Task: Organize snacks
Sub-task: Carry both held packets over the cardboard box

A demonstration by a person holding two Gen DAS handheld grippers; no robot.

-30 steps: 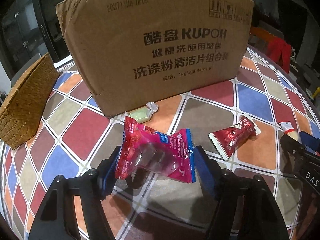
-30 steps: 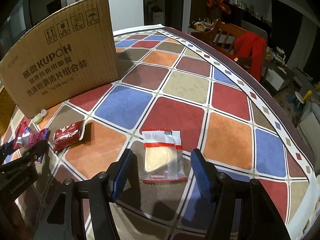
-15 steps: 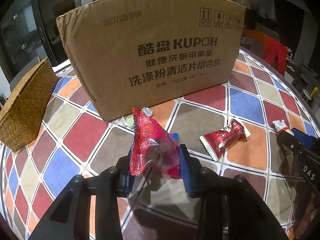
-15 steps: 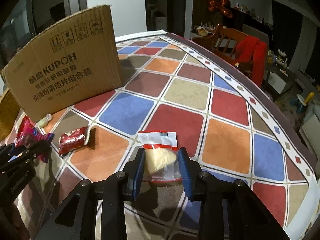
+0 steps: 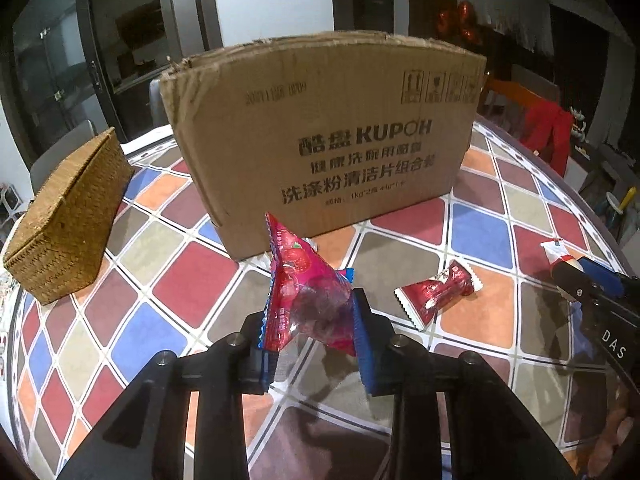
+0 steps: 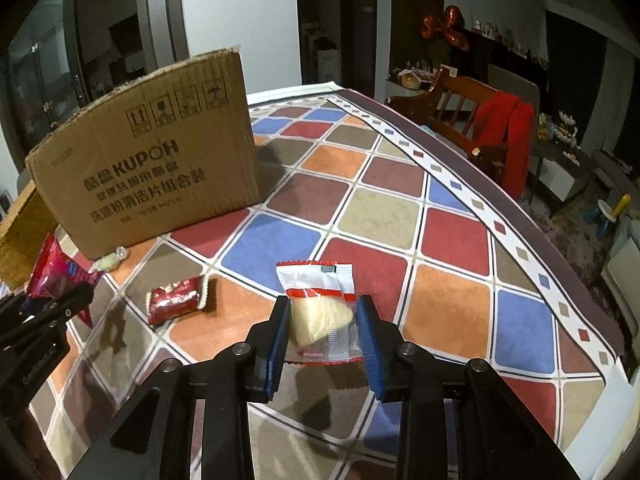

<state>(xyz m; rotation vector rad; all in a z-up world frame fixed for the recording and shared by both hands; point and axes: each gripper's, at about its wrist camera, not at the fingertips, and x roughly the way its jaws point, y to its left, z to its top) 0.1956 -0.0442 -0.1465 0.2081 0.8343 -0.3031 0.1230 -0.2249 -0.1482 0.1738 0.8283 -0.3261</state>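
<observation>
The left gripper (image 5: 310, 320) is closed on a pink snack packet (image 5: 306, 292), which is pinched between the blue pads and stands up above the table (image 5: 192, 284). The right gripper (image 6: 322, 330) is closed on a clear packet with a pale wedge snack (image 6: 320, 308), also raised a little over the cloth. A dark red snack bar (image 5: 438, 294) lies flat between the two grippers. Behind it a small pale green candy (image 6: 110, 260) lies just beside the cardboard box (image 5: 320, 148). A woven basket (image 5: 68, 224) stands to the left of the box.
</observation>
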